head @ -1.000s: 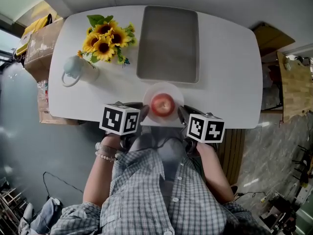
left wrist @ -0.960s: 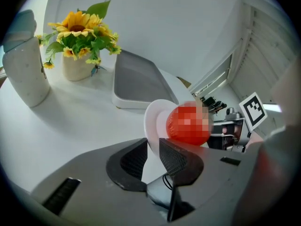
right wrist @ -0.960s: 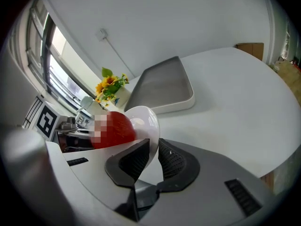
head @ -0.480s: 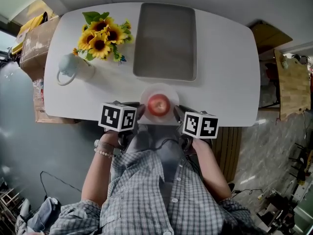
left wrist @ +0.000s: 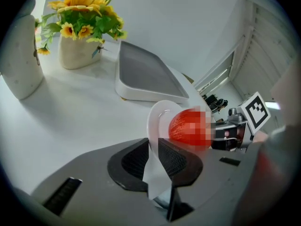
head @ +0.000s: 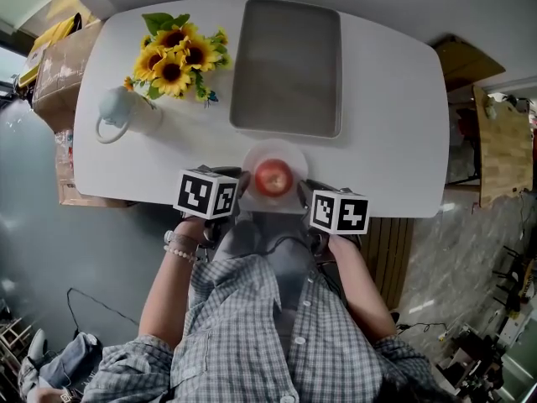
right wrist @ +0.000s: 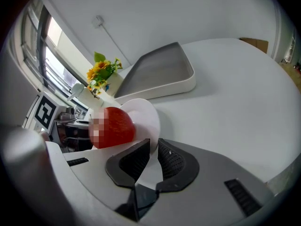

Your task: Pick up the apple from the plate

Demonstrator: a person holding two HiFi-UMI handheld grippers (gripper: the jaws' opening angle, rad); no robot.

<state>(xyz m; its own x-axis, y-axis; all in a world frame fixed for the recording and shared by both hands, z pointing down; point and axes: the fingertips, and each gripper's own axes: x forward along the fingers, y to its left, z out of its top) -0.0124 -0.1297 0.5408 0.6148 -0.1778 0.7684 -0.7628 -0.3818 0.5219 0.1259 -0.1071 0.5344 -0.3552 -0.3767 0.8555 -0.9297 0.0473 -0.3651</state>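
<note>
A red apple [head: 273, 177] lies on a small white plate [head: 273, 151] near the front edge of the white table [head: 394, 124]. My left gripper [head: 240, 191] is shut on the plate's left rim, and my right gripper [head: 304, 193] is shut on its right rim. In the left gripper view the plate [left wrist: 157, 119] stands edge-on between the black pads of the left gripper [left wrist: 155, 157], with the apple [left wrist: 183, 126] beyond. The right gripper view shows the same from the other side: the plate [right wrist: 146, 119], the apple [right wrist: 115, 126] and the right gripper [right wrist: 154, 157].
A grey tray [head: 289, 65] lies behind the plate at mid-table. A vase of sunflowers [head: 176, 57] and a pale mug [head: 117, 112] stand at the back left. Cardboard boxes [head: 59, 74] sit beyond the table's left edge. The person's torso is right behind the front edge.
The two marker cubes have drawn slightly closer together beside the plate. The apple and plate stay in the same spot near the table's front edge.
</note>
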